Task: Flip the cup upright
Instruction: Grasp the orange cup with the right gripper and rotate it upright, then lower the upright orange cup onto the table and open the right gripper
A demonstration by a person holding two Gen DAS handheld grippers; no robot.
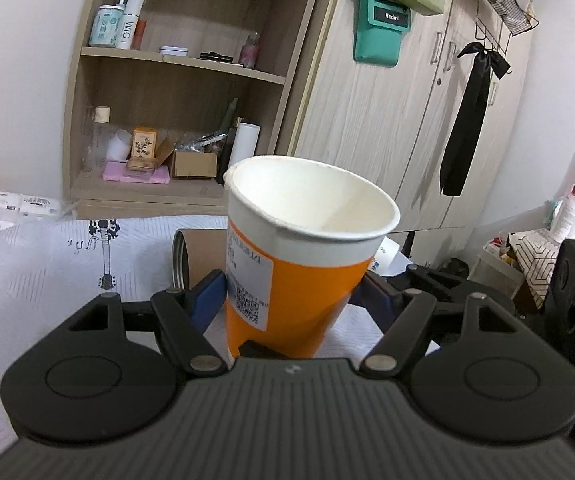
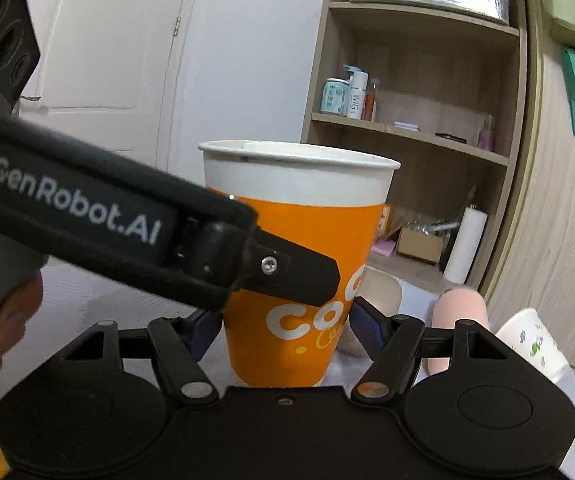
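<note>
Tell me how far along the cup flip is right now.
Mostly done: the orange cup stands mouth up. In hand: the left gripper has both pads on its sides; the right gripper brackets it, contact unclear. Left: letting go, once it rests on the table.

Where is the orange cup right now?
The orange cup stands mouth-up in the middle of both wrist views, between the blue pads of the left gripper and of the right gripper, above the white patterned cloth.

I am seeing the cup's [image 1: 287,264] base hiding behind my left gripper's body, and in the right wrist view the left gripper's finger [image 2: 287,272] is covering part of its printed lettering.
</note>
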